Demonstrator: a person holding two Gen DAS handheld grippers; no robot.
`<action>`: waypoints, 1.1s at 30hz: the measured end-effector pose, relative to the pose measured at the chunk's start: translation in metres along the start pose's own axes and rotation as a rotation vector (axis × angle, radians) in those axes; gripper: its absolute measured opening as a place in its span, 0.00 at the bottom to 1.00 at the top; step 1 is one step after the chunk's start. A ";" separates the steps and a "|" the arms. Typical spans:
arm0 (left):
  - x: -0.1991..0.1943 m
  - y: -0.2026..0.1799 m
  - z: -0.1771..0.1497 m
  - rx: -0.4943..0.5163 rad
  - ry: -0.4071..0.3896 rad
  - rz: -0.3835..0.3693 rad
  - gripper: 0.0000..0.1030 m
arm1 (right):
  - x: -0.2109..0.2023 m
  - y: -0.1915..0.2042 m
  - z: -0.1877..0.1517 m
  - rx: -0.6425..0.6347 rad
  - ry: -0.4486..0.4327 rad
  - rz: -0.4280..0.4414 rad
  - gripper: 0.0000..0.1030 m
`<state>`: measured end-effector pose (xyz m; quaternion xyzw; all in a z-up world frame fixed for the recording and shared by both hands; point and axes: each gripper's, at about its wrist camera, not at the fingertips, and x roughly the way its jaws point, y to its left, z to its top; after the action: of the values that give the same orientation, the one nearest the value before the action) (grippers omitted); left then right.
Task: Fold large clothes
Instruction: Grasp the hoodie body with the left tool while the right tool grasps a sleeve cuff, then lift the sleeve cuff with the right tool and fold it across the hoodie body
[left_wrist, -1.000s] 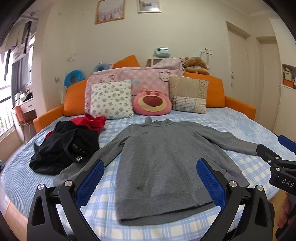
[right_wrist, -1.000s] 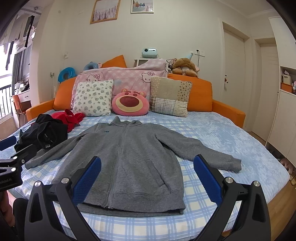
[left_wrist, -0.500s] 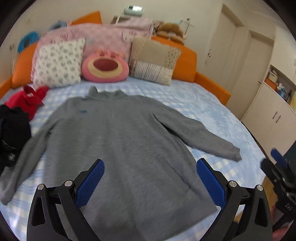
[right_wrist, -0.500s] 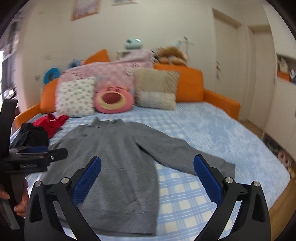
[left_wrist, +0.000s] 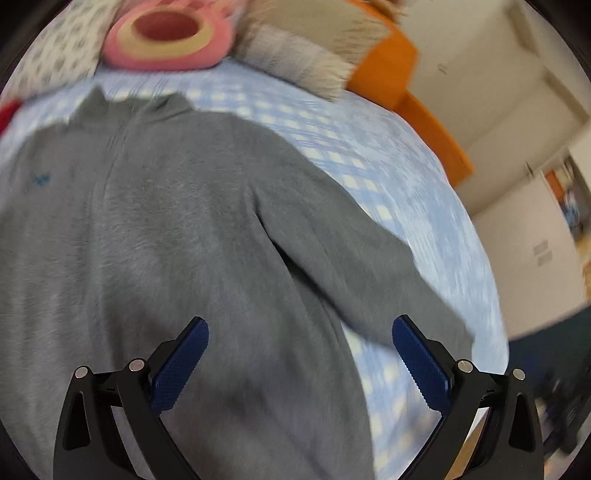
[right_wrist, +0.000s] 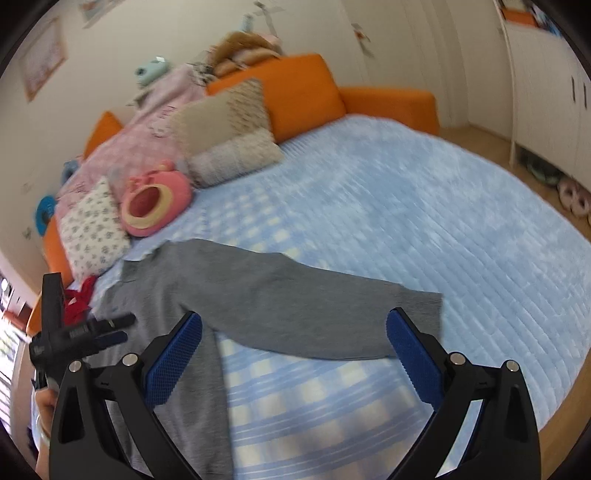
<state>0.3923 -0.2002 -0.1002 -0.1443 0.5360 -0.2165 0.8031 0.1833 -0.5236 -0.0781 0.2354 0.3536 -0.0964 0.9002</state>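
A grey zip sweatshirt (left_wrist: 177, 229) lies flat, front up, on the blue checked bed (left_wrist: 399, 177). My left gripper (left_wrist: 300, 343) is open and empty, close above the sweatshirt's right side near the armpit. The right sleeve (right_wrist: 306, 299) stretches out over the bed in the right wrist view, its cuff (right_wrist: 424, 306) at the far end. My right gripper (right_wrist: 293, 336) is open and empty, hovering over that sleeve. The left gripper also shows in the right wrist view (right_wrist: 107, 328), at the left over the sweatshirt's body.
Pillows line the head of the bed: a pink bear cushion (right_wrist: 155, 199), a flowered pillow (right_wrist: 92, 229), a beige pillow (right_wrist: 229, 147). Red clothing (right_wrist: 77, 299) lies at the left. An orange bed frame (right_wrist: 388, 99) and white cupboards (right_wrist: 546, 85) stand to the right.
Both grippers have moved forward and down toward the bed, swinging right. The left now hangs close over the sweatshirt's body, the right over its right sleeve. Both stay open.
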 end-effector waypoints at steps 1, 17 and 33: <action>0.008 0.005 0.008 -0.029 -0.009 0.003 0.98 | 0.005 -0.011 0.001 0.015 0.014 -0.006 0.96; 0.097 0.034 0.078 -0.174 -0.032 0.075 0.21 | 0.086 -0.140 0.001 0.321 0.231 -0.008 0.71; 0.085 0.034 0.037 -0.031 -0.179 0.023 0.28 | 0.117 -0.099 0.027 0.317 0.292 0.042 0.11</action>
<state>0.4613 -0.2137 -0.1699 -0.1694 0.4669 -0.1850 0.8480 0.2511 -0.6244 -0.1756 0.3927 0.4557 -0.0969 0.7930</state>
